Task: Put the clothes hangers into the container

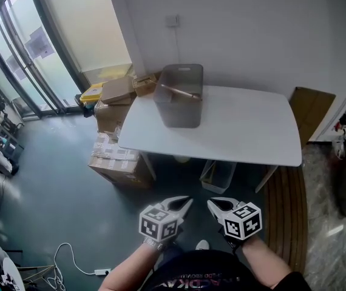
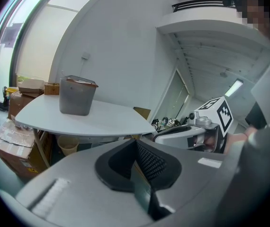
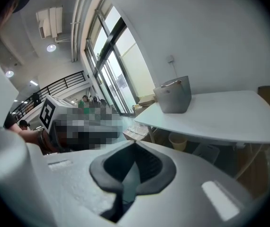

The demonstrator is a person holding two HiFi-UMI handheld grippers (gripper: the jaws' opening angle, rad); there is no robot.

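Note:
A grey plastic container (image 1: 179,105) stands near the far left of the white table (image 1: 240,132). A wooden clothes hanger (image 1: 180,92) lies across its open top. The container also shows in the left gripper view (image 2: 77,96) and in the right gripper view (image 3: 175,96). My left gripper (image 1: 185,202) and right gripper (image 1: 213,204) are held low, close to my body and well short of the table. Both are shut with nothing between the jaws, as the left gripper (image 2: 136,143) and the right gripper (image 3: 135,148) show in their own views.
Cardboard boxes (image 1: 115,156) are stacked on the floor by the table's left end. A small bin (image 1: 218,174) sits under the table. Glass doors (image 1: 15,59) line the left wall. A white cable (image 1: 64,259) lies on the floor at the near left. A brown board (image 1: 311,111) leans at the right.

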